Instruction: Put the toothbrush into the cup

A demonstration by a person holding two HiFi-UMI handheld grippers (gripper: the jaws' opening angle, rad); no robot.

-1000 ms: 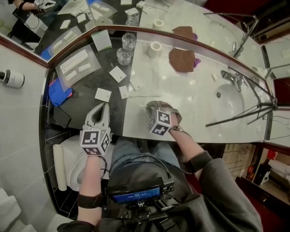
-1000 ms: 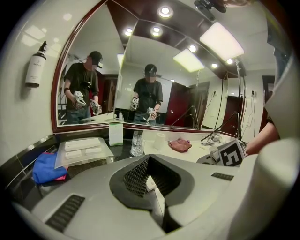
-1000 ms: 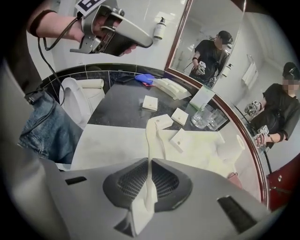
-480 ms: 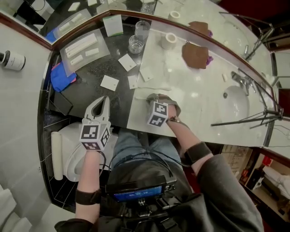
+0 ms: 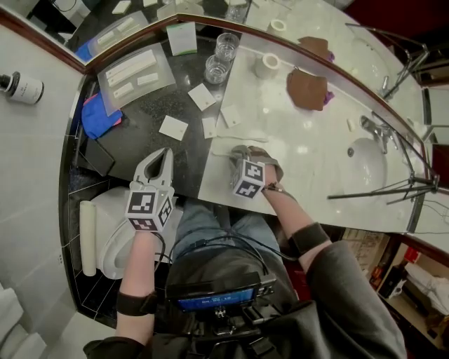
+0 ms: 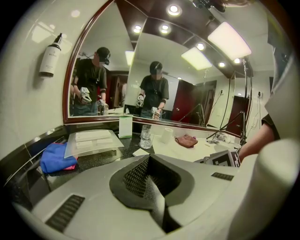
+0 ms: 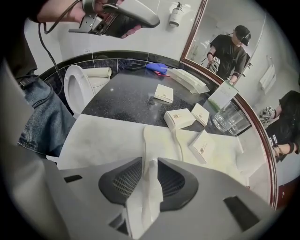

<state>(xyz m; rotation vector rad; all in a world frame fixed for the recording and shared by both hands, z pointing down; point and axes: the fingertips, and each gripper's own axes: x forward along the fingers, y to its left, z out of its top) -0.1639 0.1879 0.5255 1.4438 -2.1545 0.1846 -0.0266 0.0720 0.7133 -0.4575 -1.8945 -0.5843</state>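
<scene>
Toothbrush (image 7: 157, 138): pale, seemingly in a wrapper, lying flat on the white part of the bench (image 5: 316, 182).
Right tongs (image 7: 150, 164): pointing steeply down over the near end of the toothbrush. The jaws are apart and have just been opening. That end sits between them, and the pads do not clamp it.
Left tongs (image 5: 161, 158): closed tight with nothing in them, held at the near edge of the bench's dark part.
Cup (image 5: 215, 69): clear glass, upright near the mirror (image 5: 140, 14), well apart from the toothbrush. A second glass (image 5: 226, 46) stands just behind it.
Boxes (image 5: 173, 127): small, white, lying between the toothbrush and the cup.
</scene>
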